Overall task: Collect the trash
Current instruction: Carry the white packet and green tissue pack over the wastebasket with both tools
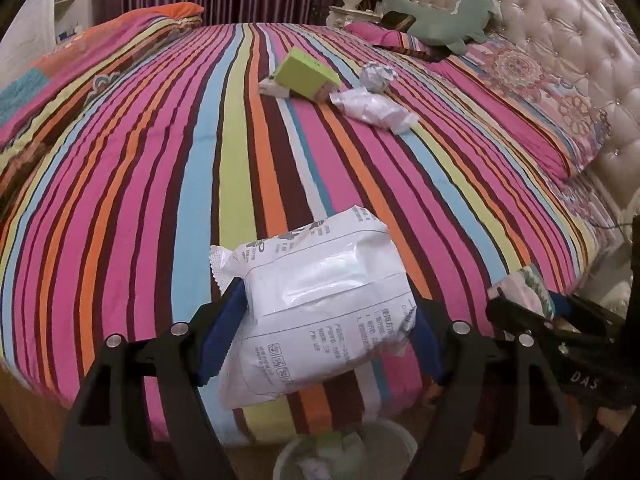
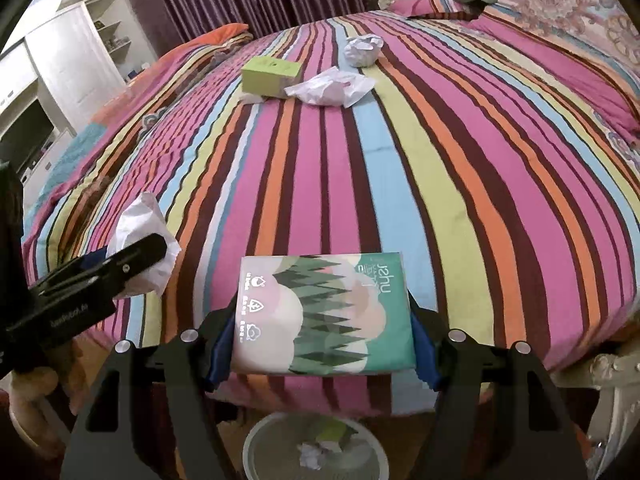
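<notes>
White wrapper (image 1: 316, 312) pinched between left fingers (image 1: 224, 332), tissue pack (image 2: 320, 316) between right fingers (image 2: 222, 344)

Left gripper (image 1: 324, 336) and right gripper (image 2: 322, 344) (side by side) each clamp a packet.

Box (image 2: 271, 77) left of wrapper (image 2: 330, 87) on bed (image 2: 460, 184)

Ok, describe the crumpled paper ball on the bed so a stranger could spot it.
On the striped bedspread, look toward the far pillows, past the light green cardboard box and the flattened white plastic wrapper. The crumpled white paper ball lies just beyond them, the only round, tightly wadded piece.
</notes>
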A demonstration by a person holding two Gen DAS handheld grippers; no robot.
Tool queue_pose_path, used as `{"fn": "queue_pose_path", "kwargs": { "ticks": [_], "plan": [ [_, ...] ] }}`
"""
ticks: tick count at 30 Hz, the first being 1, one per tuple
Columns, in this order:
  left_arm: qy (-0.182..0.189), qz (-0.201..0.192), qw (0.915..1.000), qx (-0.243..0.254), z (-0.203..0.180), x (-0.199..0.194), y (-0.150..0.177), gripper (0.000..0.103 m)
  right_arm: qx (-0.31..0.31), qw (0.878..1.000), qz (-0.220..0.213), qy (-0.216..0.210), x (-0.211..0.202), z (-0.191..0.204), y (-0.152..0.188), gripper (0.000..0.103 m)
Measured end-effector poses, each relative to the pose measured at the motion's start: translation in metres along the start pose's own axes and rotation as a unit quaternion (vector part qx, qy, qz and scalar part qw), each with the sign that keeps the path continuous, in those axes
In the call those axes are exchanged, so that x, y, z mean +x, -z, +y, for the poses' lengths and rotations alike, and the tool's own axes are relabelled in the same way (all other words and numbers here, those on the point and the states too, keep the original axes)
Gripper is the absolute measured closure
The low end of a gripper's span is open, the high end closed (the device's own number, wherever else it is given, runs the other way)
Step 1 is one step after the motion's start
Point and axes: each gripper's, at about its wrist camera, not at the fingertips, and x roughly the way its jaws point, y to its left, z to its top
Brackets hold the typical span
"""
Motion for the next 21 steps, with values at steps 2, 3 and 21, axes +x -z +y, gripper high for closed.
{"fn": "queue_pose_path", "kwargs": {
  "ticks": [2, 3, 21],
  "plan": [
    [0.001, 0.003, 1.0000, 0.001, -0.001, -0.007, 0.011, 0.030, 0.000, 1.000, 0.003, -0.003, -0.005, 0.002, 0.009, 0.036],
    [0.002, 0.006, 1.0000, 0.003, -0.002, -0.012, 0.021, 0.030, -0.001, 1.000, 0.005, -0.004, -0.008, 0.004, 0.015, 0.036],
    [0.023, 0.081, 0.9962, 0.022, -0.029, -0.036, 0.134, 0.030, -0.002, 0.997, 0.070, 0.017, -0.021, 0.017, 0.106, 0.036]
  ]
}}
